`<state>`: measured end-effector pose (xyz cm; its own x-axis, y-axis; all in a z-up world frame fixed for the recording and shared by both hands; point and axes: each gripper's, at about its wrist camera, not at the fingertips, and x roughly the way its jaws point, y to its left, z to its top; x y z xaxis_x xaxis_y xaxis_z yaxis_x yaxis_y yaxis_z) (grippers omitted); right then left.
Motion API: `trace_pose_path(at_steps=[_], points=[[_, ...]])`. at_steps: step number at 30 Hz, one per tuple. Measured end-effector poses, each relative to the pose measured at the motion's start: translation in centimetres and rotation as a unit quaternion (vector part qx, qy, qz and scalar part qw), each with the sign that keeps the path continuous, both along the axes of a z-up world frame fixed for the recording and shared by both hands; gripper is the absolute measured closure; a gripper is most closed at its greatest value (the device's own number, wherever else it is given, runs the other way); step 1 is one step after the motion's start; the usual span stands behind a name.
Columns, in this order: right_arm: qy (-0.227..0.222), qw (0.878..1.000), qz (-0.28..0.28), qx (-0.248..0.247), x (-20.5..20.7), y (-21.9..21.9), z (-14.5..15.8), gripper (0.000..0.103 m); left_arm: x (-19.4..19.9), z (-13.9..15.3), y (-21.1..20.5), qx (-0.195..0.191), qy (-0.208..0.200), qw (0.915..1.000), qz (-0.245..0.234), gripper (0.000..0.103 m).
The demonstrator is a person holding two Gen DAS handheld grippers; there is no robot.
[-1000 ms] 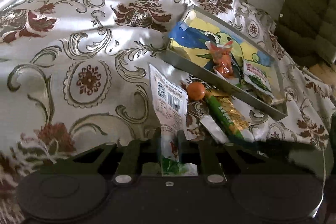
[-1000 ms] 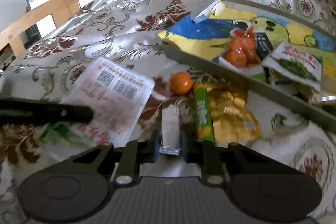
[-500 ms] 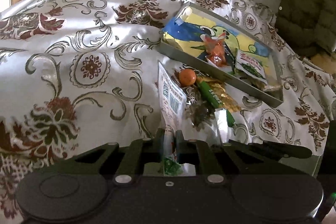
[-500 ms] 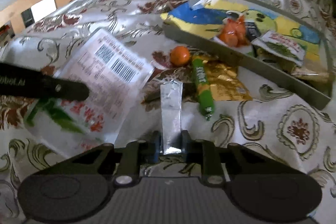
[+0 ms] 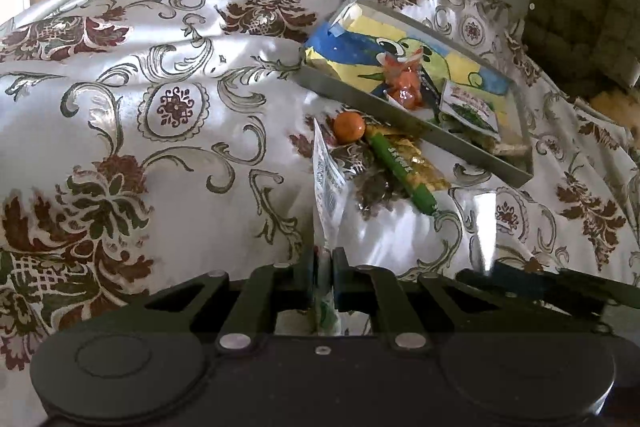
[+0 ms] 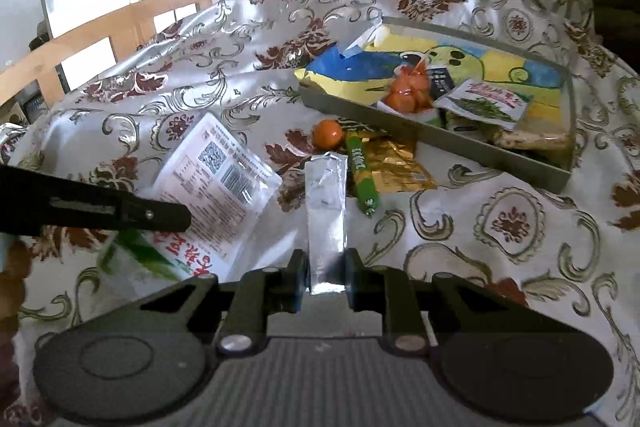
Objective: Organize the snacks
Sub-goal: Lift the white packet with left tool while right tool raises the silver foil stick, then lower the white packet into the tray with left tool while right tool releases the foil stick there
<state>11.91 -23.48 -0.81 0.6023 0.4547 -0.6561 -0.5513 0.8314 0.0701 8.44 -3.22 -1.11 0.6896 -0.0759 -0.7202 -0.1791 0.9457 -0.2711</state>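
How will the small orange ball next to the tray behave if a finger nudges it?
The orange ball looks round and smooth, so it will probably roll. The tray wall and green stick right beside it may stop it quickly. The wrinkled cloth likely damps rolling too.

One tray [image 6: 436, 143], two grippers, several snacks

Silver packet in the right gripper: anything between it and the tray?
The silver packet, clamped in the right gripper, faces the tray across loose snacks: green stick, gold packet, orange ball. Lifted over, nothing visible blocks it.
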Motion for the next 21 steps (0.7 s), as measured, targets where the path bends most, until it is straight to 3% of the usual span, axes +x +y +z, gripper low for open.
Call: trace_pose_path(at_steps=[3,6,12,21], points=[[-0.004,1.000,-0.006,0.007,0.0,-0.4,0.3,0.081,0.2,0.1,0.0,0.010,0.004,0.9999,-0.009,0.094],[-0.004,1.000,-0.012,0.017,0.4,-0.6,0.4,0.081,0.1,0.6,0.3,-0.020,0.003,0.9998,-0.004,0.095],[-0.007,0.999,-0.019,0.032,0.9,-1.1,0.4,0.081,-0.2,1.4,0.2,-0.023,0.003,0.9997,0.011,0.095],[-0.018,0.998,-0.028,0.056,1.3,-1.5,1.1,0.081,-1.0,3.9,0.4,-0.027,-0.037,0.9985,0.028,0.095]])
